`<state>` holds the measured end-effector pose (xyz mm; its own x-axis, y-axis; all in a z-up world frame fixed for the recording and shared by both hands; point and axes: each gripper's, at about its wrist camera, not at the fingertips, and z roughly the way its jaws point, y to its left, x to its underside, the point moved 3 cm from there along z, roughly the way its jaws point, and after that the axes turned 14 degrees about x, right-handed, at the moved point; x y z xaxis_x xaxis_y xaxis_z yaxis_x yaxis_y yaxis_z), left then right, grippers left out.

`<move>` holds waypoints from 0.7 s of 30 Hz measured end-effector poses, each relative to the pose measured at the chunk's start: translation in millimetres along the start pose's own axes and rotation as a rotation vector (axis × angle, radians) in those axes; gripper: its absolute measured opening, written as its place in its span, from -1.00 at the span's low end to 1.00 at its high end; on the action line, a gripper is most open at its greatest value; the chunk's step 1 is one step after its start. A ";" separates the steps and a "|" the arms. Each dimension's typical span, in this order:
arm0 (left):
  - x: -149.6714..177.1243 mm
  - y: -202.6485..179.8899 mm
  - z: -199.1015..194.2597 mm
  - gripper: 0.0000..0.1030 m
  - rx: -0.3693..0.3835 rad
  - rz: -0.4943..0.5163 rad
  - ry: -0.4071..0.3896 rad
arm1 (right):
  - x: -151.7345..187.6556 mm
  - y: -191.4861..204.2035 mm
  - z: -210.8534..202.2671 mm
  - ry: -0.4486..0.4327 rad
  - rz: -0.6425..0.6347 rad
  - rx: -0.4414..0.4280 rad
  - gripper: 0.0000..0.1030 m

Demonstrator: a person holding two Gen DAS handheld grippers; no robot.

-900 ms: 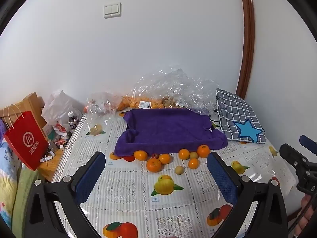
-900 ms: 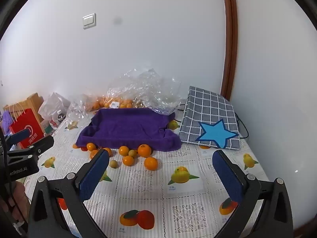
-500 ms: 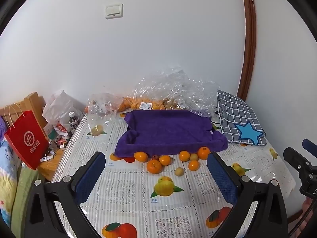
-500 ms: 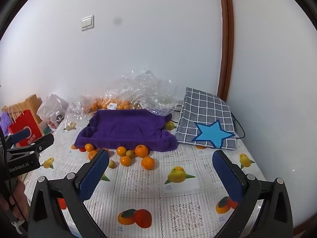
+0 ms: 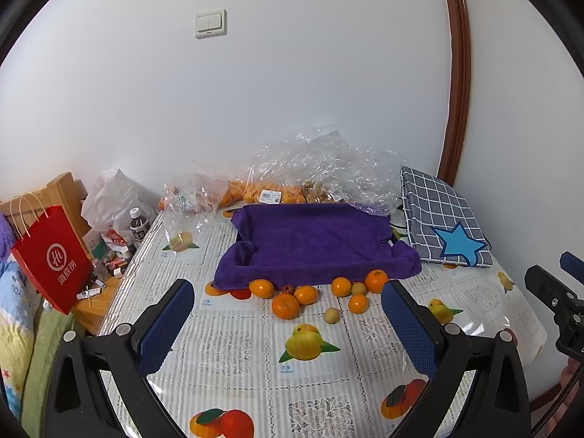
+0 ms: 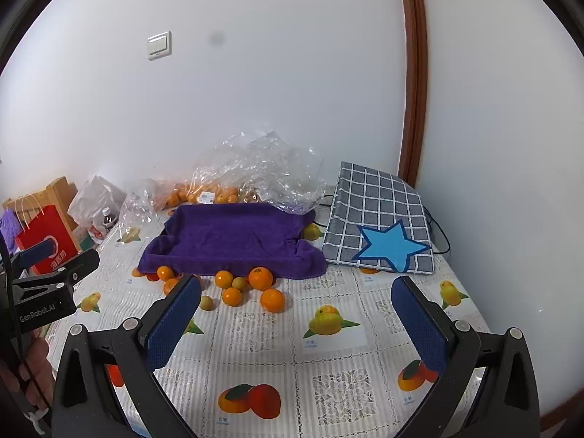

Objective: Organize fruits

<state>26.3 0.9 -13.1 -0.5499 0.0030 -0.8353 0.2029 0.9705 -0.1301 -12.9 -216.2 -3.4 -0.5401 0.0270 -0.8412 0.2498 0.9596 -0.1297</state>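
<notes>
Several loose oranges (image 5: 285, 306) (image 6: 272, 300) and a few small pale fruits (image 5: 332, 316) lie on the tablecloth just in front of a tray draped in purple cloth (image 5: 314, 244) (image 6: 233, 241). My left gripper (image 5: 288, 323) is open and empty, held back from the fruit above the table. My right gripper (image 6: 295, 323) is open and empty, also back from the fruit. Each gripper shows at the edge of the other's view.
Clear plastic bags (image 5: 317, 168) with more oranges lie behind the tray by the wall. A grey checked pouch with a blue star (image 6: 379, 222) lies to the right. A red paper bag (image 5: 51, 255), a bottle and clutter stand left of the table's edge.
Both grippers have drawn back and risen a little, so the tray and fruit look slightly farther away. Nothing on the table has moved.
</notes>
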 end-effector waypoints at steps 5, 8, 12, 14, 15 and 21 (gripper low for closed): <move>0.7 -1.8 -1.2 1.00 0.003 0.002 0.001 | -1.3 0.5 -2.6 -0.007 -0.007 0.008 0.99; 0.3 -1.4 -4.6 1.00 0.003 -0.004 0.003 | -1.6 0.8 -3.8 -0.007 -0.006 0.006 0.99; -1.3 -0.3 -5.2 1.00 0.005 -0.008 -0.001 | -1.1 0.9 -4.8 -0.014 -0.009 0.004 0.99; -2.1 1.5 -5.2 1.00 0.010 -0.011 0.003 | -0.5 1.0 -5.7 -0.018 -0.009 0.008 0.99; -2.3 1.9 -5.8 1.00 0.010 -0.010 0.003 | -1.0 0.6 -5.7 -0.017 -0.008 0.008 0.99; -1.2 2.7 -6.6 1.00 0.008 -0.014 0.000 | -0.2 0.4 -8.4 -0.024 -0.012 0.006 0.99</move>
<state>22.1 5.1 -8.9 -0.5529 -0.0107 -0.8331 0.2013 0.9686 -0.1461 -19.5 -213.4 1.1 -0.5239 0.0082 -0.8518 0.2482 0.9580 -0.1434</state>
